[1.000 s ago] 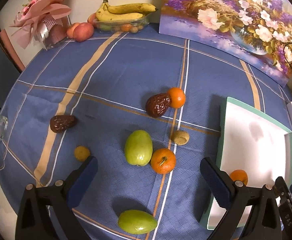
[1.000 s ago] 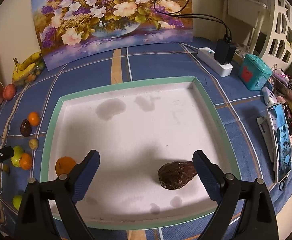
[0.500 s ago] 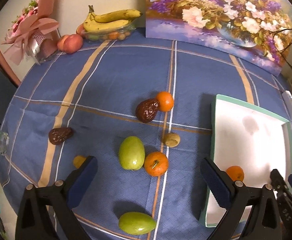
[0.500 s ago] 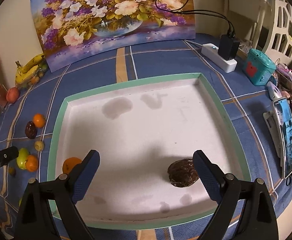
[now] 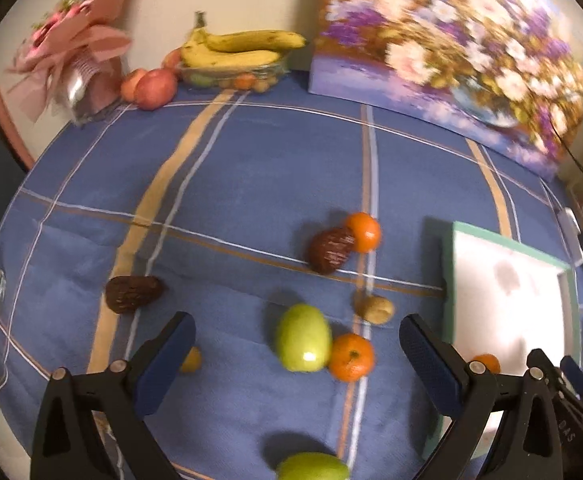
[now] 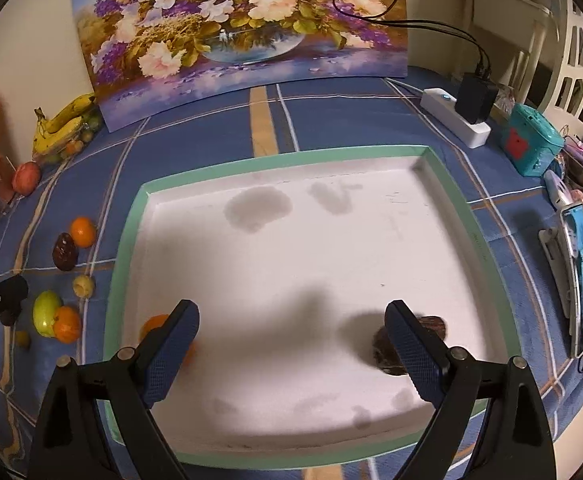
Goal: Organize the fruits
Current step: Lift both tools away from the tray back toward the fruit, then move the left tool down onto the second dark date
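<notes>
My left gripper (image 5: pixel 297 354) is open and empty above the blue tablecloth. Ahead of it lie a green fruit (image 5: pixel 302 338), an orange (image 5: pixel 350 357), a small brown fruit (image 5: pixel 374 309), a dark brown fruit (image 5: pixel 330 250) touching a second orange (image 5: pixel 363 232), another dark brown fruit (image 5: pixel 131 293), a small yellow fruit (image 5: pixel 190 359) and a second green fruit (image 5: pixel 312 467). My right gripper (image 6: pixel 291 344) is open and empty over the white tray (image 6: pixel 283 160). In the tray lie an orange (image 6: pixel 155 326) and a dark brown fruit (image 6: pixel 431 326), partly hidden by my fingers.
A flower painting (image 6: pixel 235 32) leans on the wall. Bananas on a dish (image 5: pixel 235 56), apples (image 5: pixel 153 88) and a pink bouquet (image 5: pixel 75 52) stand at the back left. A power strip (image 6: pixel 455 120), teal box (image 6: pixel 531 140) and phone (image 6: pixel 581 276) lie right of the tray.
The left view has shifted to the left and closer to the table, and it is blurred. The right gripper has drawn back and lower over the tray; the brown fruit rolled to the right.
</notes>
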Available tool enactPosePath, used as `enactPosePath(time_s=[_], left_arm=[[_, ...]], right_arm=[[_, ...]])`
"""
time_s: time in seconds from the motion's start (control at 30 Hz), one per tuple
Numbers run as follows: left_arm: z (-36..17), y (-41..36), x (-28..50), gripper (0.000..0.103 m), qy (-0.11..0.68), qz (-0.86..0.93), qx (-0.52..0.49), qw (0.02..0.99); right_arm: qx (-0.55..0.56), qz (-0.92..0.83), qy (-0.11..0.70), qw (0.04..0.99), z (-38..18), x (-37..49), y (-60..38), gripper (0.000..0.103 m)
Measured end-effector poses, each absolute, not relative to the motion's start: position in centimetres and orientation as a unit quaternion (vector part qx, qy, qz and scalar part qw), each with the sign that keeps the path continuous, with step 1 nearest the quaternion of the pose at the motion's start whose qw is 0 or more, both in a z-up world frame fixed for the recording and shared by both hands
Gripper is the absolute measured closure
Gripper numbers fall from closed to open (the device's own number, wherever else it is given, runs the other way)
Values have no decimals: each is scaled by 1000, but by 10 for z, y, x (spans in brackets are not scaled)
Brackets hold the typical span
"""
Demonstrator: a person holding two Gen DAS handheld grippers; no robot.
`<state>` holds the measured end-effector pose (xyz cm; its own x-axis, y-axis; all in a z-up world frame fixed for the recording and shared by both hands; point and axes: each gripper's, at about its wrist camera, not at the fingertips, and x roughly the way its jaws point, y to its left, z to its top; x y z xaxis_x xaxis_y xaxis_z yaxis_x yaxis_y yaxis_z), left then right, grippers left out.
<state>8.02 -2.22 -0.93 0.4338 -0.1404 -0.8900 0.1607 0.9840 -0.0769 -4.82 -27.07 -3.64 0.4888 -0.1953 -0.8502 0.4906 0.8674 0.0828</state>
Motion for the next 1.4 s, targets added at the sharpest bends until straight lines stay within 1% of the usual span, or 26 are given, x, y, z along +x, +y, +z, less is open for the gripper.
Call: enactPosePath(time_s=[0.3, 0.5, 0.63, 0.77, 0.93, 1.2, 1.27, 1.33, 1.4], left_arm=[[0, 36, 89, 0, 515, -73, -31, 853], [11, 68, 92, 0, 496, -62, -59, 864], [19, 86, 93, 0, 480, -47, -68, 874], [23, 101, 94, 0, 476, -29, -64, 877], [19, 121, 97, 0, 483, -38, -130, 865], [29, 124, 101, 0, 477, -28, -109, 872], [29, 126, 106, 0, 480, -32, -117, 869], [24, 126, 110, 1, 489, -35, -121, 863], [16, 124, 116, 1, 505, -33, -119, 854]], right_arm=[[116, -136, 455, 872, -24, -17, -224, 9], [109, -107, 443, 883, -13, -8, -200, 9], [107, -80, 426, 895, -3, -3, -184, 9], [103, -47, 387, 915, 13, 2, -168, 9], [86, -24, 372, 924, 23, 8, -147, 9], [84, 26, 373, 924, 34, 21, -127, 10], [81, 38, 366, 926, 41, 26, -122, 12], [78, 44, 363, 927, 45, 30, -119, 24], [74, 49, 364, 927, 47, 35, -116, 30]])
